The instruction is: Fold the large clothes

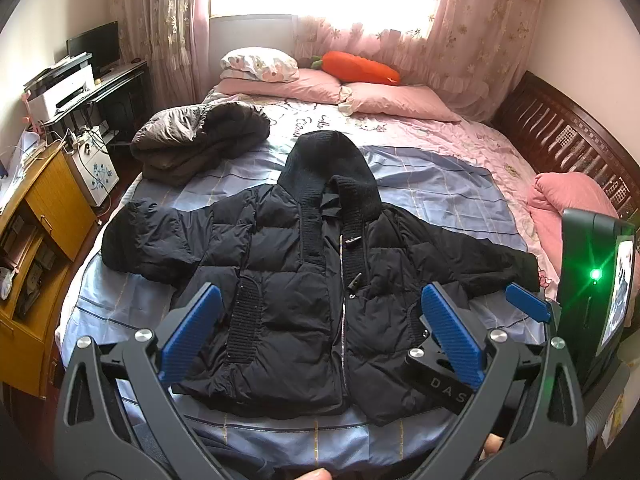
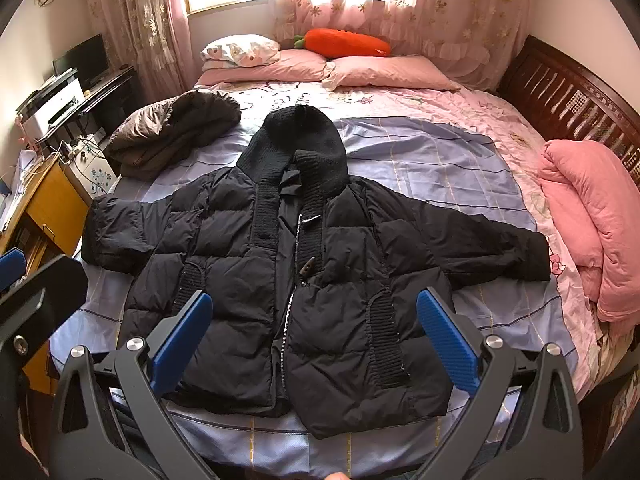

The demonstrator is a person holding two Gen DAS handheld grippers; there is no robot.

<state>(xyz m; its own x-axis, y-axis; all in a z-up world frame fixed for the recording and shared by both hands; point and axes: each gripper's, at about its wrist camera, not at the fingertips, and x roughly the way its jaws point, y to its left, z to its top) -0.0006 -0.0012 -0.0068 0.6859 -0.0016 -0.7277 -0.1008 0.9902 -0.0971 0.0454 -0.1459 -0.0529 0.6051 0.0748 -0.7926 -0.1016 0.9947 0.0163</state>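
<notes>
Your left tongs and right tongs hang spread and empty above the black hooded puffer jacket lying flat, sleeves outstretched, on the bed; it looks bulky, soft and slippery, so pinch deep at a sleeve cuff.

A black hooded puffer jacket is lying face-up and spread flat on the bed, its hem toward the camera. Its knitted hood is pointing toward the pillows, both sleeves are stretching out sideways, and the front zipper is sitting closed. A dark grey padded coat is resting folded just beyond its left sleeve.
</notes>
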